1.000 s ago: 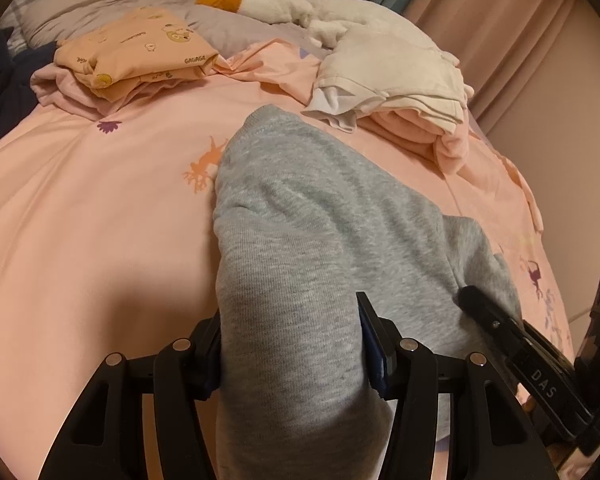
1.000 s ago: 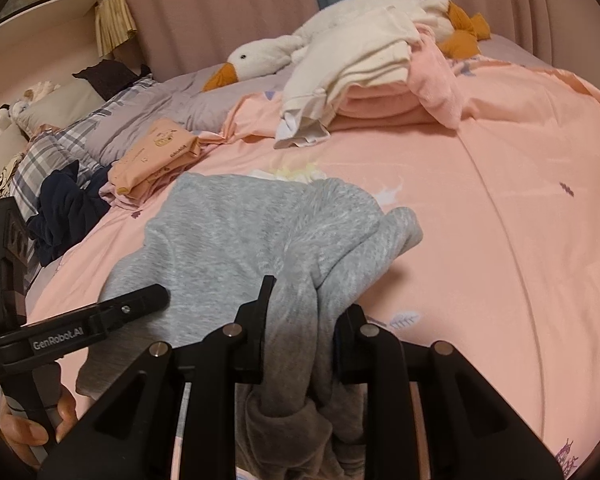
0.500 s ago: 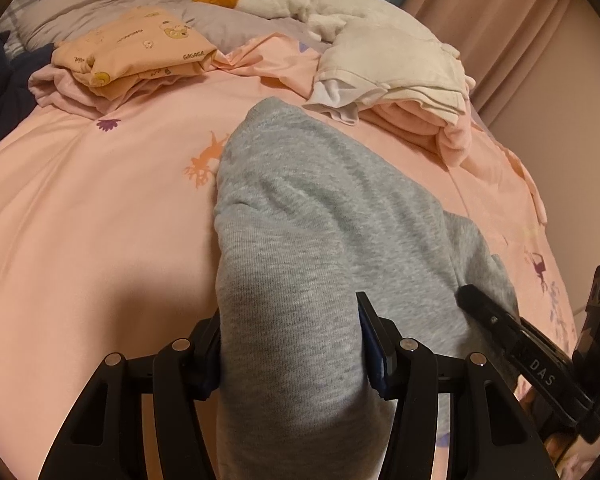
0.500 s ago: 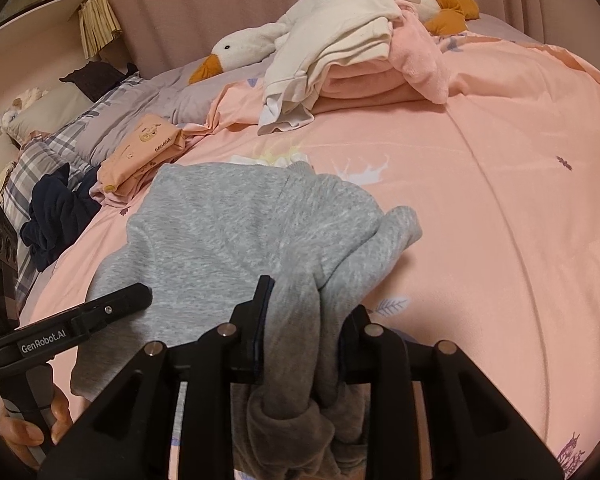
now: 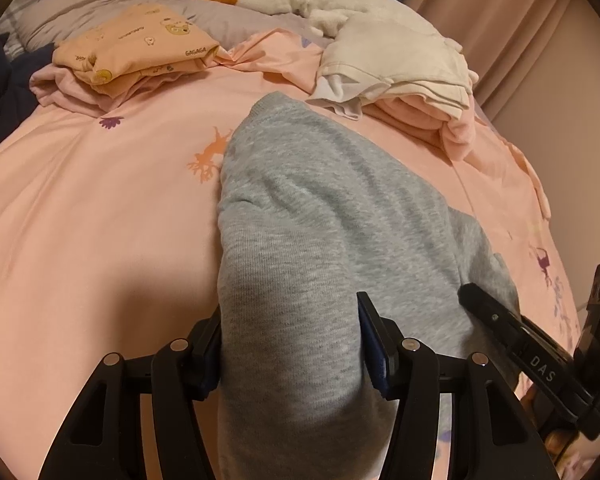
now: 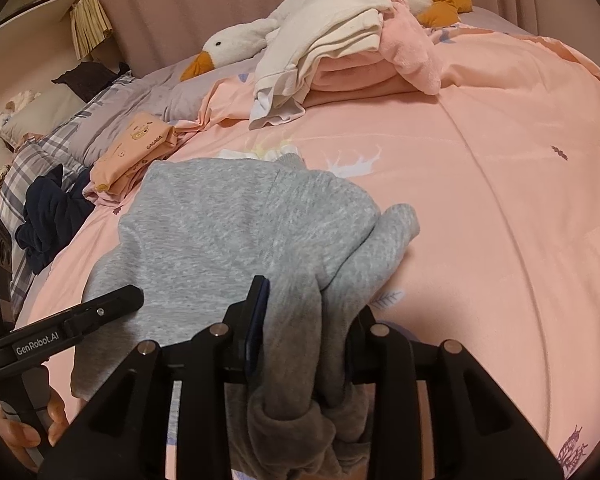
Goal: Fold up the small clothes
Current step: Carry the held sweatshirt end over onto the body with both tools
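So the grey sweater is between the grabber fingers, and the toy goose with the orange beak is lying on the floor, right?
Not quite. The toy goose with the orange beak is lying on the bed, up by the pillows, not on the floor; the right wrist view shows it, and the left wrist view does too. The grey sweater is indeed between the fingers of both the left gripper and the right gripper.

Two matte black grippers, left gripper [image 5: 290, 344] with silver pivot screws and blue pads, right gripper [image 6: 306, 322] alike, white "GenRobot.AI" and "DAS" lettering on finger sides
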Motion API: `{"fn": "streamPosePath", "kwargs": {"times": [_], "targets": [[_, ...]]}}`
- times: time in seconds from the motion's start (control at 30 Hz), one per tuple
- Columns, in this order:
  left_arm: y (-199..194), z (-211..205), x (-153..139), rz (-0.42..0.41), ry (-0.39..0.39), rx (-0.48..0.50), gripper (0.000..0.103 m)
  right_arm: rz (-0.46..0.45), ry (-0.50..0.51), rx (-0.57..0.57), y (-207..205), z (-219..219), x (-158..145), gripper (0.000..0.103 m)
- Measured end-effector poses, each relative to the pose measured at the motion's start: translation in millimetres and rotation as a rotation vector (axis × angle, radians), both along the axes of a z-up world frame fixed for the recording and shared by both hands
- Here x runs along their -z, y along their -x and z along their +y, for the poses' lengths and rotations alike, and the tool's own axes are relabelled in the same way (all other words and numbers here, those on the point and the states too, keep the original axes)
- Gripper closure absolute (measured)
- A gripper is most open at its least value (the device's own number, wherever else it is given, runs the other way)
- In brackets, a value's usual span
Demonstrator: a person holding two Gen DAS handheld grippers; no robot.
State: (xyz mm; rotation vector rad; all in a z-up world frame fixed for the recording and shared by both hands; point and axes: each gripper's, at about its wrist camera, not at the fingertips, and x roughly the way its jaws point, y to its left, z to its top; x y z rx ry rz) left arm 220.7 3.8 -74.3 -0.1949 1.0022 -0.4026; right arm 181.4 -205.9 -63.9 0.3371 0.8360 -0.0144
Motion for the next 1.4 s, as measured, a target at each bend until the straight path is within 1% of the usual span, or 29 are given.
{"fn": "streamPosePath", "kwargs": {"times": [0.27, 0.53, 0.67, 1.13, 1.4], "targets": [[3, -2, -3, -0.023, -0.042, 0.006, 0.046, 0.009, -0.015, 0.016, 1, -3, 3, 0.066], [4, -2, -5, -0.024, -0.050, 0.009, 0.046, 0.013, -0.010, 0.024, 0, -4, 4, 0.064], [5, -3, -5, -0.026, -0.057, 0.012, 0.046, 0.017, -0.010, 0.032, 0, -5, 5, 0.061], [7, -4, -7, -0.033, -0.083, 0.022, 0.046, 0.025, -0.010, 0.043, 3, -10, 5, 0.059], [7, -4, -7, -0.033, -0.085, 0.022, 0.046, 0.030, -0.020, 0.053, 4, -14, 6, 0.052]]}}
